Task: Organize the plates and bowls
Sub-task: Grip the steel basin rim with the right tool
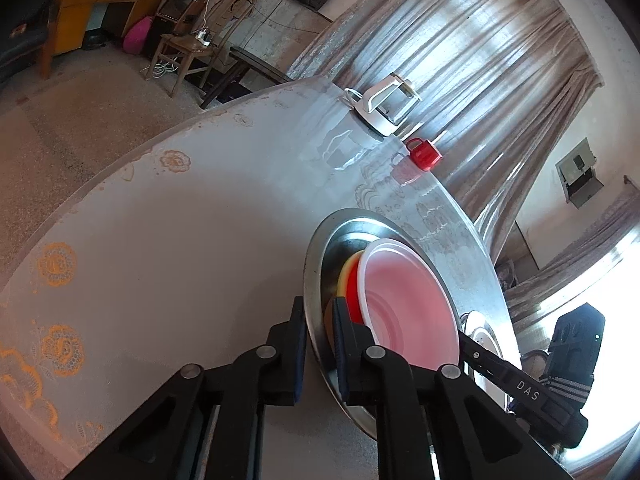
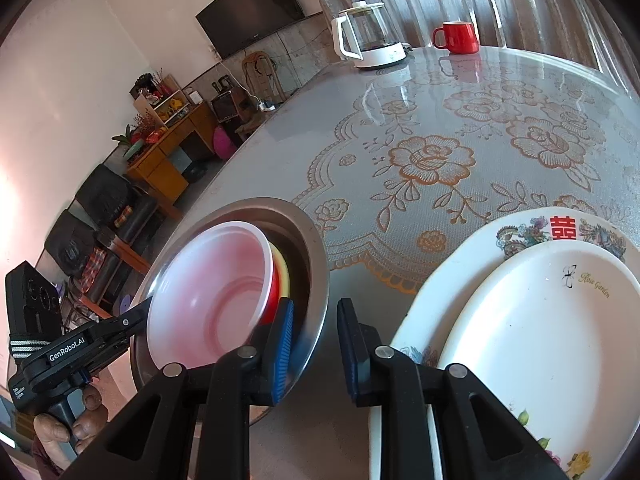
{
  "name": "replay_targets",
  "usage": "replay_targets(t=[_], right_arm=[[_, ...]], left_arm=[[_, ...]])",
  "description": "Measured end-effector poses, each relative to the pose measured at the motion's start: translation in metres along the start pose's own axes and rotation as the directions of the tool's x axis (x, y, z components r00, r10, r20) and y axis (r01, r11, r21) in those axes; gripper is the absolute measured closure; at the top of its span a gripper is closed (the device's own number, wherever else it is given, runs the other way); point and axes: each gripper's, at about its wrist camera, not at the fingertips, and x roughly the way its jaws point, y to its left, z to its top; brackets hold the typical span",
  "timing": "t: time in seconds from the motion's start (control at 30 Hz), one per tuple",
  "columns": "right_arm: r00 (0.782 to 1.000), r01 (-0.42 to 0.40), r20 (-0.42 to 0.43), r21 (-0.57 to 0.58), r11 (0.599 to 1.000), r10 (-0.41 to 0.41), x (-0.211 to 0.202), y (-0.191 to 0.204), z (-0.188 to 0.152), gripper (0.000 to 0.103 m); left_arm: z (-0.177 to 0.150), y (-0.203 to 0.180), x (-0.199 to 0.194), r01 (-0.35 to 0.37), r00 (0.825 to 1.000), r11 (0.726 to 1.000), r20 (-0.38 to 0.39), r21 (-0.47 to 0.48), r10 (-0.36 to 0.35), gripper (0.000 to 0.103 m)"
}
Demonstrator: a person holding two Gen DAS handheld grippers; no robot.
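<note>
Here, a shallow stainless-steel basin (image 1: 316,264) is seen on the round surface (image 1: 180,240) covered with a grey cloth patterned in orange roses. Nested inside the basin is a stack of plastic bowls: a translucent white bowl (image 1: 408,292) on top, a red bowl (image 1: 352,292) beneath it, and a yellow bowl (image 1: 345,270) at the bottom.

The left tool (image 1: 318,344) is closed on the basin's rim, with one pad outside the wall and the other inside, pressed against it. In the left wrist view this grip lies at about 6 o'clock on the basin.

The right tool (image 2: 314,344) is also clamped on the basin's rim, on the opposite side; its blue-ribbed left pad is set inside the basin beside the red bowl, while the other pad is outside the wall. A gap is seen between the outer pad and the metal, so firm contact there cannot be judged.

At 3 o'clock from the basin in the right wrist view, a plain white oval plate (image 2: 540,340) is stacked on a larger flower-decorated white plate (image 2: 520,228).

At the far edge of the surface, around 12 o'clock, a white-based glass kettle (image 2: 368,36) and a red mug (image 2: 458,38) are placed apart.
</note>
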Motion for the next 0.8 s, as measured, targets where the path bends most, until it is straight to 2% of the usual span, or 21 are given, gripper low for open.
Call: replay_targets(t=[0.1, 0.4, 0.5, 0.8], right_arm=[[1.000, -0.014, 0.003, -0.008, 1.000, 0.014, -0.0016, 0.0020, -0.0014, 0.088], [1.000, -0.020, -0.003, -0.015, 1.000, 0.020, 0.0006, 0.0029, -0.0015, 0.087], [1.000, -0.019, -0.007, -0.015, 1.000, 0.019, 0.0039, 0.0031, 0.0001, 0.087], [1.000, -0.028, -0.005, -0.023, 0.999, 0.028, -0.0016, 0.0055, -0.0087, 0.087]], left_arm=[[-0.0012, -0.0003, -0.0013, -0.004, 1.000, 1.000, 0.003, 0.011, 0.004, 0.091], [0.0003, 0.0031, -0.0025, 0.014, 1.000, 1.000, -0.011, -0.005, -0.014, 0.090], [0.0010, 0.0002, -0.0014, -0.006, 1.000, 1.000, -0.002, 0.010, 0.006, 0.090], [-0.0088, -0.0029, -0.0086, 0.004, 1.000, 0.999, 0.003, 0.040, -0.004, 0.090]])
